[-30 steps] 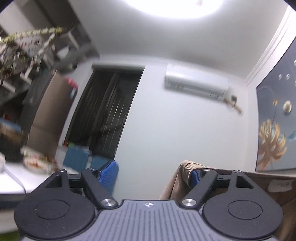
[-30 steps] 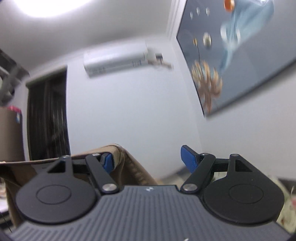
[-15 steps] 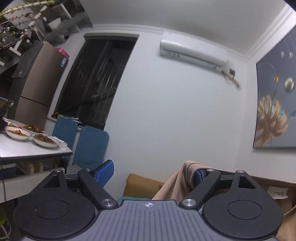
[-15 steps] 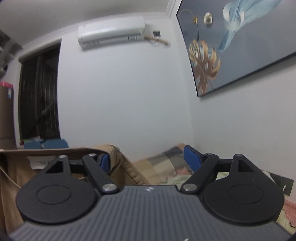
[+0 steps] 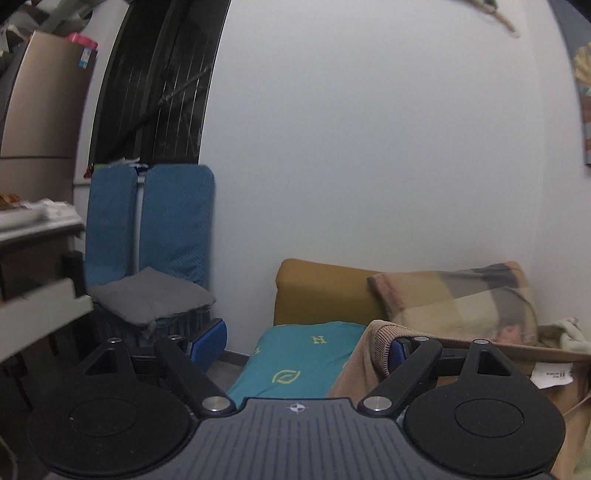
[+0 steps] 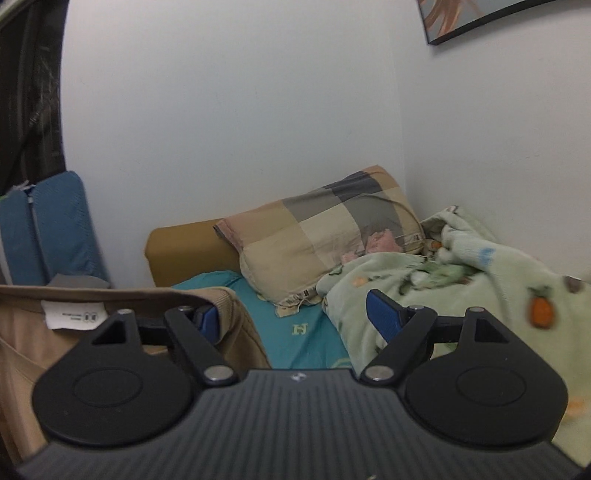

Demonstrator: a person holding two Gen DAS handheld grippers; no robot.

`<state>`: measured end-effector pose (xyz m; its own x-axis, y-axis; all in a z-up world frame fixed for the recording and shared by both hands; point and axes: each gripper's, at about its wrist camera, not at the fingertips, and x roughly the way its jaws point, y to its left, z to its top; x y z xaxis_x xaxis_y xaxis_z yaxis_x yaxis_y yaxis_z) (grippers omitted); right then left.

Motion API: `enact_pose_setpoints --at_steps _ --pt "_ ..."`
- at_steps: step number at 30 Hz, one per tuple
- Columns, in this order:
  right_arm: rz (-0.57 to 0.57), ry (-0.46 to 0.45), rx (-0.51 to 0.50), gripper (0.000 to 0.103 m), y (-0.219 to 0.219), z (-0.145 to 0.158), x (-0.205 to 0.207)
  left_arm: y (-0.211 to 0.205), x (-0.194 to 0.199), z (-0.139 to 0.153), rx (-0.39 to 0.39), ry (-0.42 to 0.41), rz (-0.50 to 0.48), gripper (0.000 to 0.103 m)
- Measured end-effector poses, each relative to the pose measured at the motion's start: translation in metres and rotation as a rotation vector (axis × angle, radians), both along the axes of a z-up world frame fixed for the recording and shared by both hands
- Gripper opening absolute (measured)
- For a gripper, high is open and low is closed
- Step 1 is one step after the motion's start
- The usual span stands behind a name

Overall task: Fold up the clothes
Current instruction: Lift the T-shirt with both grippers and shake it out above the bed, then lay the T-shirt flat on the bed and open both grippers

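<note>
Below us lies a teal patterned bedsheet (image 5: pixel 295 365) with a checked pillow (image 6: pixel 325 243) at the far wall. Both views have tilted down from ceiling. Left tool (image 5: pixel 306 343) and right tool (image 6: pixel 291 317) gape apart, the tan ribbed knit garment (image 5: pixel 369 354) draped over one finger each.

Both cameras have tipped downward since a second ago; the ceiling light and the air conditioner have gone from both views; in the left wrist view the teal bedsheet (image 5: pixel 299 365), the mustard headboard (image 5: pixel 321 295) and the checked pillow (image 5: pixel 461 299) have come into sight, and the blue chairs (image 5: pixel 173 225) with a grey cushion (image 5: pixel 151 299) now stand mid-frame; in the right wrist view the wall painting (image 6: pixel 498 22) has slid to the top corner, while the pillow (image 6: pixel 321 251) and a pale green blanket (image 6: pixel 461 280) now fill the lower right; the tan garment (image 6: pixel 29 332) with its white label (image 6: pixel 74 314) sits lower, over the bed.
</note>
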<state>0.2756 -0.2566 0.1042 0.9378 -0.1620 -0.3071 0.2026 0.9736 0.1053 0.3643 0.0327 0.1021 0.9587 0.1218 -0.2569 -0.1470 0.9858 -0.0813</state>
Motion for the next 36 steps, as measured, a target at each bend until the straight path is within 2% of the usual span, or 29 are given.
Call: enact_pose_setpoints --at_steps 3,7,10,12,13,15,17,19,22,25,27,30,34,36 --pt "0.003 -0.012 -0.045 0.082 0.001 -0.038 0.084 0.002 0.099 -0.057 0.022 0.057 0.022 0.090" --pt "0.026 0.096 -0.088 0.083 0.007 -0.127 0.165 0.007 0.196 -0.155 0.019 0.173 0.037 0.090" --pt "0.039 0.178 -0.078 0.083 0.005 -0.196 0.200 0.012 0.232 -0.226 0.002 0.276 0.034 0.090" --pt "0.042 0.234 -0.027 0.083 0.001 -0.237 0.215 0.017 0.249 -0.267 -0.010 0.349 0.024 0.090" --pt "0.039 0.263 0.013 0.083 -0.003 -0.256 0.221 0.020 0.253 -0.278 -0.009 0.374 0.020 0.090" --pt "0.044 0.316 0.101 0.085 -0.012 -0.283 0.227 0.021 0.247 -0.280 0.004 0.404 0.013 0.091" --pt "0.046 0.323 0.166 0.094 -0.017 -0.287 0.226 0.022 0.242 -0.283 0.016 0.434 0.006 0.095" --pt "0.048 0.330 0.206 0.096 -0.020 -0.288 0.225 0.023 0.236 -0.286 0.029 0.464 -0.001 0.095" --pt "0.064 0.388 0.152 0.097 -0.012 -0.282 0.233 0.022 0.236 -0.282 0.077 0.535 -0.037 0.095" --pt "0.104 0.466 0.130 0.097 -0.009 -0.264 0.240 0.015 0.243 -0.263 0.180 0.650 -0.138 0.092" --pt "0.169 0.498 0.127 0.097 -0.008 -0.247 0.237 0.007 0.236 -0.246 0.220 0.685 -0.197 0.092" --pt "0.239 0.517 0.101 0.097 0.003 -0.221 0.231 0.004 0.214 -0.211 0.190 0.632 -0.228 0.093" --pt "0.263 0.434 0.075 0.097 0.016 -0.182 0.191 0.015 0.162 -0.173 0.114 0.572 -0.193 0.094" --pt "0.263 0.390 0.077 0.097 0.021 -0.164 0.159 0.022 0.120 -0.157 0.070 0.536 -0.184 0.094"
